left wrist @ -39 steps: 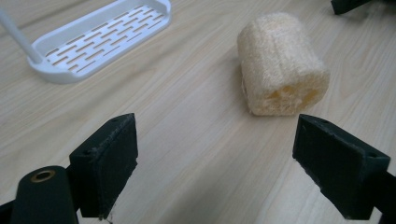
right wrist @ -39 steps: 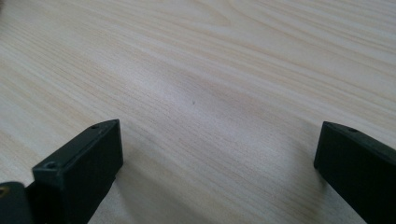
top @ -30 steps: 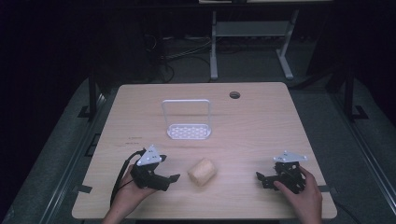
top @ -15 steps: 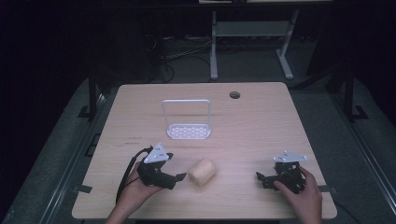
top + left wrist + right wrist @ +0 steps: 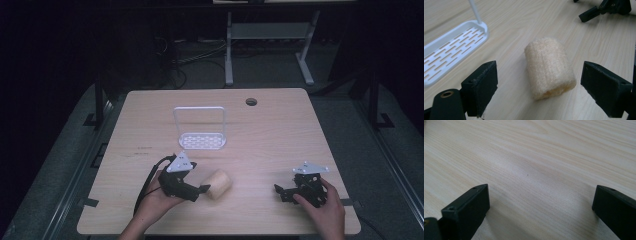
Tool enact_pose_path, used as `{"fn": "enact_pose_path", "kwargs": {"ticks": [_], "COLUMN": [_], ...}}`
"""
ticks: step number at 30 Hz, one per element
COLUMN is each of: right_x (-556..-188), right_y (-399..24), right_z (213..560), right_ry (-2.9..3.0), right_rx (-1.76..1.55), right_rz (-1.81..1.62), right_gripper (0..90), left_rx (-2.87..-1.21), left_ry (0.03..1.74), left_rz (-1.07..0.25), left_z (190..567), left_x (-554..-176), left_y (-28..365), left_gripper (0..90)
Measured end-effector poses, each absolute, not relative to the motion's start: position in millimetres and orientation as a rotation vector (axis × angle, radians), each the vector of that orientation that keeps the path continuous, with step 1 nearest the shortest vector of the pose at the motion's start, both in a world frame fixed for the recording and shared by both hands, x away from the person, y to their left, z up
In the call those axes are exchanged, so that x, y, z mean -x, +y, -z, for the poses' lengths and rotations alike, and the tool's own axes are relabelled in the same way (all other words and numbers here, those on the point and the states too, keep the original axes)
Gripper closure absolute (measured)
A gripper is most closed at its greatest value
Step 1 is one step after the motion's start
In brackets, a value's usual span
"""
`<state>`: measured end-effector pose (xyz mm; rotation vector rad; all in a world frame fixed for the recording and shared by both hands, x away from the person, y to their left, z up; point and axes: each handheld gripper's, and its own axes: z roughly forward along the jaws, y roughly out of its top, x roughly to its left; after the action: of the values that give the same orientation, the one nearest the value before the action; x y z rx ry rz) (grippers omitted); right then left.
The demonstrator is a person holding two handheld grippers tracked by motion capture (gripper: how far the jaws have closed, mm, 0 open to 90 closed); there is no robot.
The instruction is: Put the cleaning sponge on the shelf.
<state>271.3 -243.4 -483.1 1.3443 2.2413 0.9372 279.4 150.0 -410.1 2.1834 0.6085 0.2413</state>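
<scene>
A beige loofah roll [image 5: 218,184] lies on its side near the front middle of the wooden table [image 5: 270,135]. My left gripper [image 5: 204,188] sits just left of it, open, jaws pointing at it. In the left gripper view the roll [image 5: 548,67] lies between and just beyond the two wide-apart pads [image 5: 484,82], touching neither. My right gripper [image 5: 278,190] rests at the front right, held by a hand, open over bare wood [image 5: 536,170] with nothing between its jaws. The right gripper's jaws [image 5: 599,10] show far off in the left gripper view.
A white slotted rack [image 5: 201,141] with an upright wire frame stands behind the roll, mid-table; its tray [image 5: 451,50] shows at the left of the left gripper view. A round cable hole [image 5: 251,102] lies at the back. Dark floor and a metal stand surround the table.
My left gripper has slid right toward the loofah roll and now nearly reaches it. The right gripper and the roll have stayed put.
</scene>
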Motion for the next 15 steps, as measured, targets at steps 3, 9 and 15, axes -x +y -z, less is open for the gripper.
{"fn": "enact_pose_path", "kwargs": {"ticks": [3, 9, 15], "right_x": [-271, -271, -271], "right_y": [-243, -243, -243], "right_z": [483, 483, 483], "right_ry": [2.241, 2.241, 2.241], "right_rx": [-1.344, -1.345, -1.344], "right_rz": [-0.937, -0.937, -0.937], "right_gripper": [1.0, 1.0, 1.0], "left_rx": [-2.189, -2.192, -2.188], "left_ry": [0.596, 0.579, 0.568], "left_rz": [-0.235, -0.226, -0.218], "left_z": [410, 410, 410], "left_x": [-280, -281, -282], "left_y": [144, 135, 125], "left_gripper": [13.6, 13.6, 13.6]}}
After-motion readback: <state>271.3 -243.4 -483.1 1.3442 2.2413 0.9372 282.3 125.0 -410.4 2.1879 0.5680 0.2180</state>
